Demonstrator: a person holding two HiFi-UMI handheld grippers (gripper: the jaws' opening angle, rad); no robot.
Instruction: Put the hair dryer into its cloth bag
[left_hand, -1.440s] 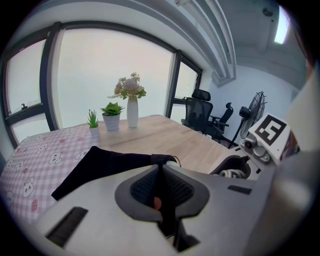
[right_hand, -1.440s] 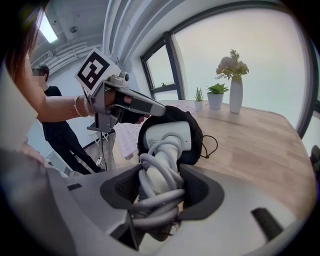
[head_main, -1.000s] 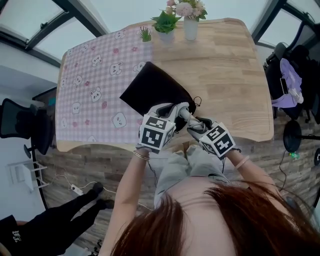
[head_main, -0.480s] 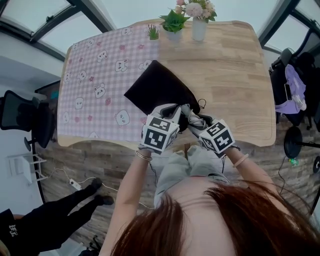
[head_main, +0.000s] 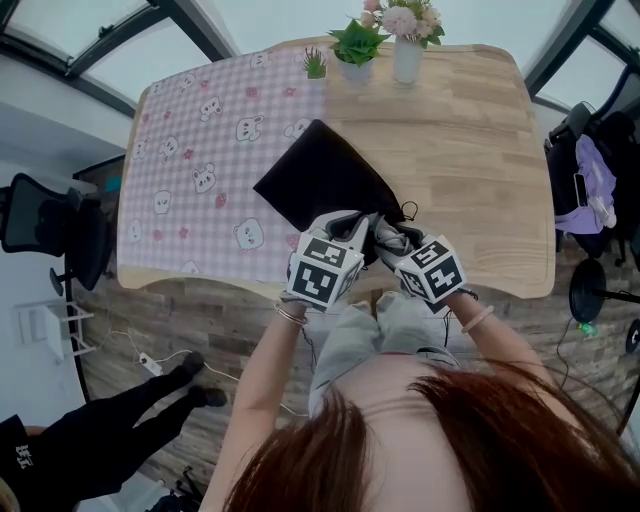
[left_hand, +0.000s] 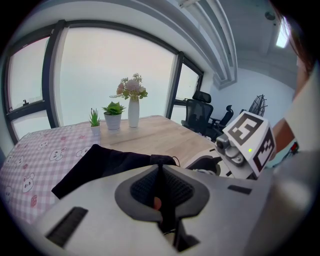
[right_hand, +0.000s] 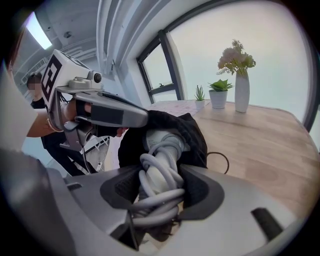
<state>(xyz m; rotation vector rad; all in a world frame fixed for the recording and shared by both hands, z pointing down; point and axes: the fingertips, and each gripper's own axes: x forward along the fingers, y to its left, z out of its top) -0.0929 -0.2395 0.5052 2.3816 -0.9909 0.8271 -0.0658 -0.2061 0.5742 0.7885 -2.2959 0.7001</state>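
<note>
The black cloth bag (head_main: 318, 183) lies on the wooden table (head_main: 470, 150), its mouth toward me at the near edge. My left gripper (head_main: 347, 232) is shut on the bag's (left_hand: 107, 161) rim; in the left gripper view dark cloth runs between the pads (left_hand: 176, 189). My right gripper (head_main: 393, 240) is shut on the grey hair dryer (right_hand: 161, 150) by its handle, which is wound with grey cord. The dryer's front end sits inside the bag's mouth (right_hand: 192, 131), and its head is hidden by the cloth. The left gripper (right_hand: 111, 114) holds the rim up just left of it.
A pink checked cloth with bunnies (head_main: 190, 170) covers the table's left half. A white vase of flowers (head_main: 407, 55) and two small potted plants (head_main: 358, 45) stand at the far edge. Office chairs stand at both sides; a person in black (head_main: 90, 450) is on the floor, lower left.
My right gripper has pushed the hair dryer a little farther into the bag's mouth, so less grey shows between the grippers. The left gripper has kept its hold and place.
</note>
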